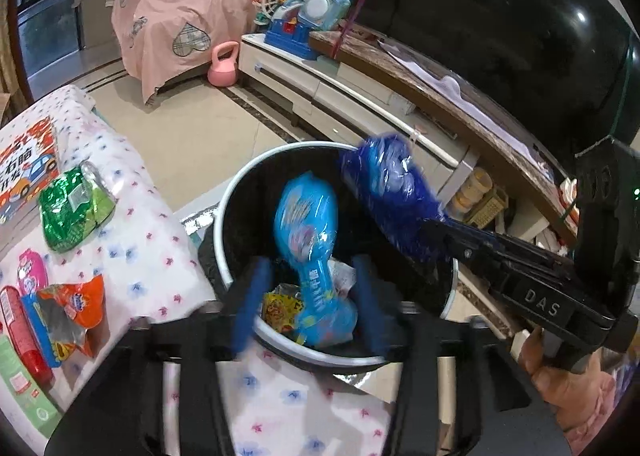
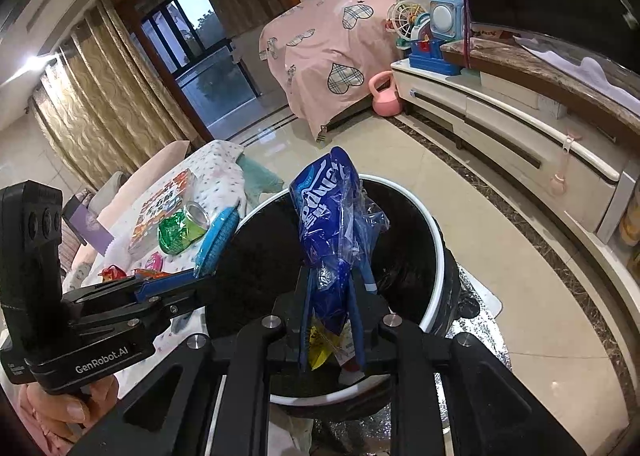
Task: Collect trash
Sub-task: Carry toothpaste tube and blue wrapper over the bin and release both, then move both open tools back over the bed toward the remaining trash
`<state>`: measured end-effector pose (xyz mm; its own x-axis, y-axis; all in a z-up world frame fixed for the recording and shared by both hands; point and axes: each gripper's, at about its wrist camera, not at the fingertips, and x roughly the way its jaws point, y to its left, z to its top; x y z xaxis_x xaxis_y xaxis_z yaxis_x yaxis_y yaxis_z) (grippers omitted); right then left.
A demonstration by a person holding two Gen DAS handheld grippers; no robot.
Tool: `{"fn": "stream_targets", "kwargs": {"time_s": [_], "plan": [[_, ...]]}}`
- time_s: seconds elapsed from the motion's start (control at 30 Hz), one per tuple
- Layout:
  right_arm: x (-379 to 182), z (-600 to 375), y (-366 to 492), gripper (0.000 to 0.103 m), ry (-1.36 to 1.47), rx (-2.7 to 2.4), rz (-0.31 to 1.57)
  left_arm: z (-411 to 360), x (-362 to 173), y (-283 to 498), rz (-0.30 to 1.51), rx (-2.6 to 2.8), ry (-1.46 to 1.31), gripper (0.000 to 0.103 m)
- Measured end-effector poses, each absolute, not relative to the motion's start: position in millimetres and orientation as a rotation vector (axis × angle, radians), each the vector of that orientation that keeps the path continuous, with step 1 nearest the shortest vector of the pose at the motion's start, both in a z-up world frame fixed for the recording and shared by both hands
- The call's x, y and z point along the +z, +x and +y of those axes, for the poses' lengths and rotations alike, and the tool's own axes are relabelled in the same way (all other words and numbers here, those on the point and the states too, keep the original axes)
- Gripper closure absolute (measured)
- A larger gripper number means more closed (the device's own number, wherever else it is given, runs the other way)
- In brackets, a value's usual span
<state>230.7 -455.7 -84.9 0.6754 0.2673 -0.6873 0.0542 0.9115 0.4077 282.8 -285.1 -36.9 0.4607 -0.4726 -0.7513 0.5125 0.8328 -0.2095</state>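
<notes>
Both tongs were over the trash bin (image 1: 240, 191), a round bin with a white rim and a black liner, standing on the floor beside the worktop (image 1: 132, 223).

The left tongs (image 1: 308, 296) stood apart with nothing pressed by the pads. The light blue wrapper (image 1: 308, 244), glossy crinkled plastic, sat between the fingers but loose, its lower end already inside the bin on top of other wrappers. The right tongs (image 2: 334, 316) were narrow and clamped on the dark blue wrapper (image 2: 328, 215), a shiny film pouch with a clear crumpled part, upright above the bin mouth.

Risks:
- The dark blue wrapper was light, stiff film. If let go while high and tilted, it could catch the rim or slide outside onto the floor.
- The clear film could cling to a pad and not fall on release.
- The light blue wrapper leaned toward the near rim. A finger pulling back could snag it and drag it out.
- Both tongs crowded the same opening, so they could knock each other.

More trash was on the worktop's flowered cloth: a green foil bag (image 1: 72, 207), an orange torn packet (image 1: 80, 308) and a red tube (image 1: 24, 332).
</notes>
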Motion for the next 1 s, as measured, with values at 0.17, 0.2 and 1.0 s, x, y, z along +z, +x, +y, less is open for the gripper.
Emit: {"fn": "stream_targets", "kwargs": {"time_s": [0.17,0.2,1.0], "plan": [[-85,-458,225,0.039,0.449,0.13,0.805,-266,-35,279,0.907,-0.582,-0.009,0.041],[-84,-458,224,0.039,0.452,0.129,0.802,-261,-35,277,0.905,-0.576,-0.019,0.041],[-76,-351,183,0.009,0.423,0.289,0.755,-81,-59,193,0.869,-0.294,-0.235,0.033]]}}
